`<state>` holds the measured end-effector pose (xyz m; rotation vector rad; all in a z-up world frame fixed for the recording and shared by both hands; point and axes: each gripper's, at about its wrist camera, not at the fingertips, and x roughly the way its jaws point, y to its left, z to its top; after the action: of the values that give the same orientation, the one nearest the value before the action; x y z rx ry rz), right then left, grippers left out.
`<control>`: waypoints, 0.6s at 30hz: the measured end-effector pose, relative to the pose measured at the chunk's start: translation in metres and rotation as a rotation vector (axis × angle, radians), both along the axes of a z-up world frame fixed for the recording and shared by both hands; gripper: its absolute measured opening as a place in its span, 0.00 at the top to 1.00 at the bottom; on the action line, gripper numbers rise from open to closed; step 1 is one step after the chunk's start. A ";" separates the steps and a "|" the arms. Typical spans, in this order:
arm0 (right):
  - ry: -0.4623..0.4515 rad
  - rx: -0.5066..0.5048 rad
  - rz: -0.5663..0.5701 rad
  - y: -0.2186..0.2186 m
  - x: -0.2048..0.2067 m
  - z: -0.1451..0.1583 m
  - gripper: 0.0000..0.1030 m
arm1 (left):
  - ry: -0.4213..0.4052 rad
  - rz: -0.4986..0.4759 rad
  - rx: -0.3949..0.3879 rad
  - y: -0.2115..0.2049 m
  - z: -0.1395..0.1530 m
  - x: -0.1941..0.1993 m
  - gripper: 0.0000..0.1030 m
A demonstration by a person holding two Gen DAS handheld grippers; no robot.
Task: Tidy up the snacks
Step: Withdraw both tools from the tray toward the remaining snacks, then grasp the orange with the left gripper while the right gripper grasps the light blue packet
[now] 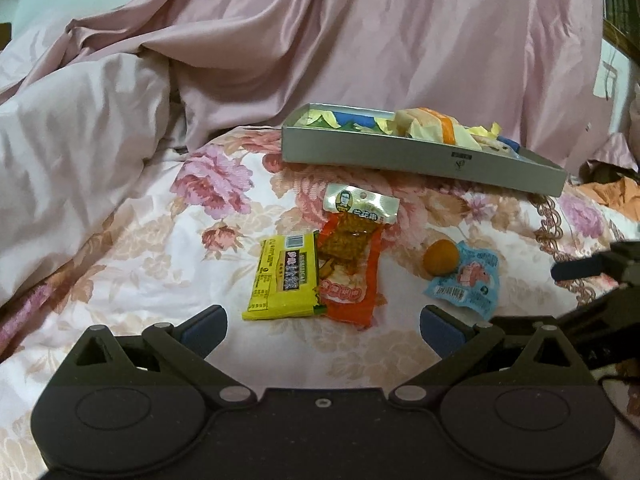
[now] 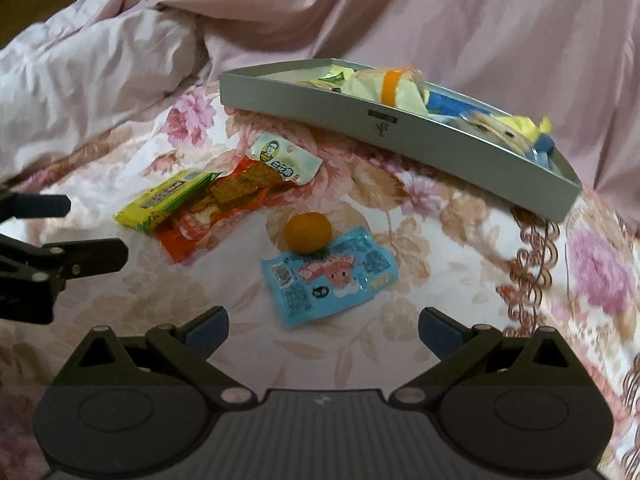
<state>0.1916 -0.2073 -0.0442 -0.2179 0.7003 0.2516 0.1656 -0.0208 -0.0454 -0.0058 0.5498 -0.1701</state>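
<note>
- Yellow snack packet (image 1: 282, 278): lies flat on the floral bedspread (image 1: 132, 280), just ahead of my left claw (image 1: 323, 330); its right edge is overlapped by, or touching, the orange packet.
- Orange snack packet (image 1: 352, 270), with a pale header strip at its far end: lies lengthwise beside the yellow one, pointing toward the box.
- Round orange ball-shaped snack (image 2: 308, 232): rests on the bedspread, touching the far edge of the blue packet.
- Blue snack packet (image 2: 330, 276): lies flat, directly ahead of my right claw (image 2: 323, 330).
- Grey shallow box (image 1: 420, 156): sits further back on the bedspread, beyond all four loose items; several wrapped snacks in yellow, blue and orange wrappers already lie inside, some rising above its rim.
- Left claw: jaws spread wide, nothing between them, above the bedspread short of the yellow and orange packets.
- Right claw: jaws equally wide apart, holding nothing, short of the blue packet.
- Each claw shows at the edge of the other's view, so they sit side by side.
- Pink satin quilt (image 1: 360, 40): bunched up behind and left of the box.
</note>
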 end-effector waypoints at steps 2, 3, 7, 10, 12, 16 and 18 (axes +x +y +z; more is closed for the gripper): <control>0.018 -0.006 -0.002 0.001 0.004 -0.003 0.00 | 0.011 -0.004 -0.006 0.000 -0.002 0.001 0.01; 0.025 -0.003 -0.001 0.000 0.004 -0.004 0.00 | 0.015 -0.002 -0.009 0.000 -0.004 0.002 0.01; 0.020 -0.008 0.003 0.000 0.004 -0.003 0.00 | 0.024 0.014 -0.015 0.001 -0.005 0.003 0.01; 0.014 -0.019 0.005 -0.001 0.005 -0.002 0.00 | 0.027 0.038 -0.026 0.001 -0.002 0.006 0.01; 0.011 -0.033 0.023 -0.001 0.007 -0.001 0.00 | 0.026 0.048 -0.036 0.000 0.001 0.008 0.01; -0.009 -0.066 0.090 -0.001 0.012 0.001 0.00 | 0.016 0.051 -0.028 -0.007 0.009 0.012 0.01; -0.028 -0.081 0.135 -0.001 0.013 0.003 0.00 | 0.014 0.046 -0.026 -0.012 0.013 0.016 0.01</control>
<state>0.2049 -0.2087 -0.0410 -0.3456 0.6698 0.3486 0.1819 -0.0327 -0.0321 -0.0448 0.5612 -0.1324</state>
